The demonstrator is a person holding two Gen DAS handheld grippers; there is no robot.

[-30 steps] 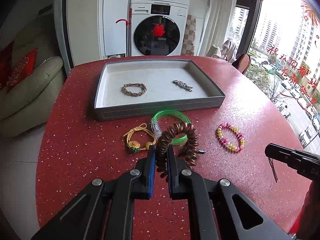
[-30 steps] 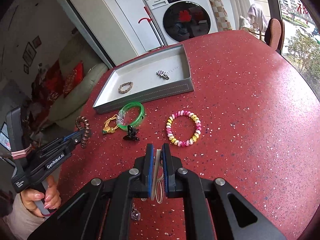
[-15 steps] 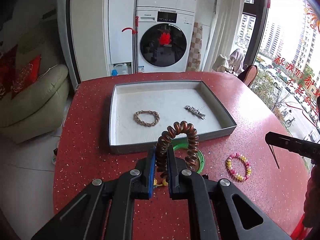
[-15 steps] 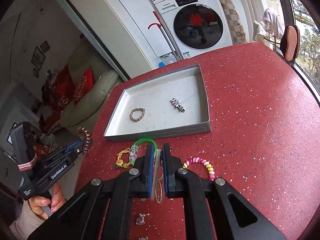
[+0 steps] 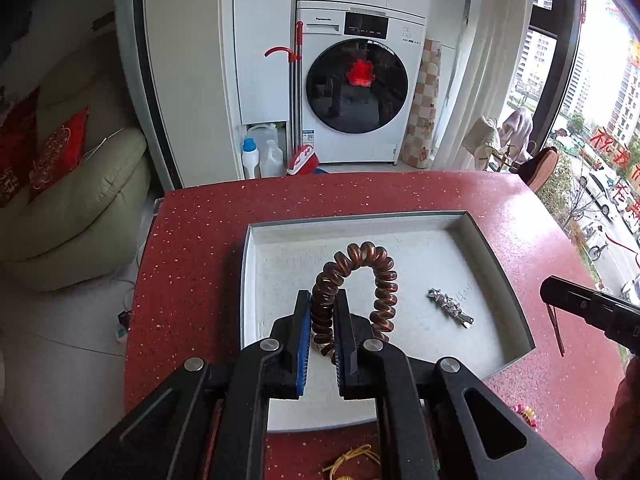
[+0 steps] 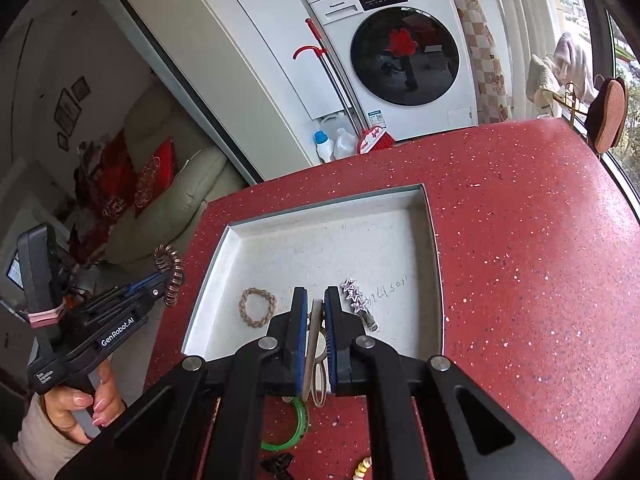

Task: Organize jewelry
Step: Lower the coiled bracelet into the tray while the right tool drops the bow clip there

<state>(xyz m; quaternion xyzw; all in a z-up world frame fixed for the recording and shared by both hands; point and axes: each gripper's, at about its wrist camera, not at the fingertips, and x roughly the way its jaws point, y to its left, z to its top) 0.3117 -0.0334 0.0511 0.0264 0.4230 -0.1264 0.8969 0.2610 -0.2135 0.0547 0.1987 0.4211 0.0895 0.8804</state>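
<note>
Both claws have moved forward from the loose pieces to above the grey tray [image 5: 508,296]. The left claw [image 5: 323,320] squeezes a brown coiled spiral bracelet [image 5: 362,272], standing up like an arch, its long way pointing up and away; the right claw [image 6: 316,320] pinches a thin pale ring [image 6: 316,344]. If dropped from here, the springy bracelet could bounce onto the silver star hair clip [image 5: 450,306].

Both grippers, left [image 5: 323,320] and right [image 6: 316,320], are black with blue-padded jaws, silver screws and white "GenRobot.AI" lettering; beige sleeve [image 6: 36,440].
</note>
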